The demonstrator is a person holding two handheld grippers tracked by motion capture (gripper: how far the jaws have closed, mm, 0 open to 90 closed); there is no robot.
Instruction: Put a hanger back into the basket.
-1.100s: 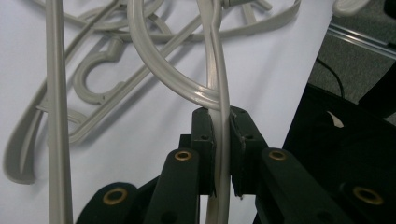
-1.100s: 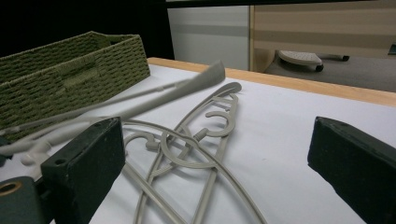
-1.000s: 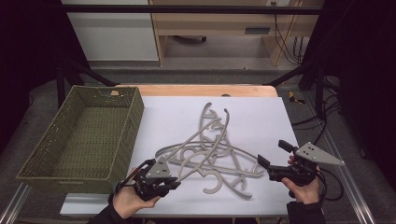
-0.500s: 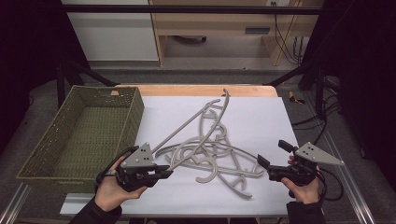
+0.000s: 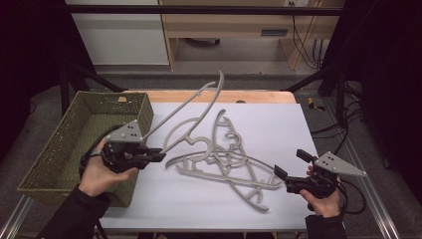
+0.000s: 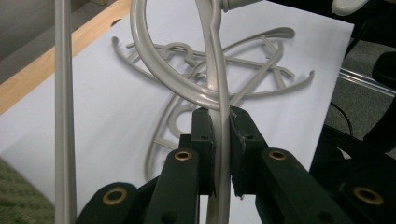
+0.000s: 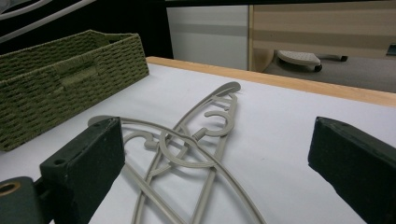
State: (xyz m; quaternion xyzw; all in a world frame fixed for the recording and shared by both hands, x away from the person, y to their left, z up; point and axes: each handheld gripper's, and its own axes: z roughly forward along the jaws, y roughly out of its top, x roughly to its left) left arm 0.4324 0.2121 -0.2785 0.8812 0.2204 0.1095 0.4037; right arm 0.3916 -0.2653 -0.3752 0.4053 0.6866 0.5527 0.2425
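1. High view, left side — left gripper (image 5: 158,156) clamped on one grey hanger (image 5: 186,107), which now stands raised off the white table cover (image 5: 278,124), its far end tilted up over the wooden table edge (image 5: 259,96). A second ago this gripper sat low at the heap; half a second ago the hanger's tip was only starting to rise.
2. Left gripper view — the jaws stand narrow, pinching a thin bar of the hanger (image 6: 219,116) between the pads (image 6: 205,140); the hook loop curves just above them.
3. Heap of hangers (image 5: 224,164) — several grey pieces left lying tangled on the cover, between the two hands. The lifted one appears nearly clear of them, though its low end is near the heap and I cannot tell whether it touches.
4. Woven basket (image 5: 54,159) — green, just beside the left hand, nothing visible inside.
5. Right gripper (image 5: 282,180) — jaws wide apart, holding nothing, resting at the heap's near right edge; unmoved across the second.
6. Judgement — one hanger has been separated out; the likely destination is the basket, and a snag on the heap is the risk.
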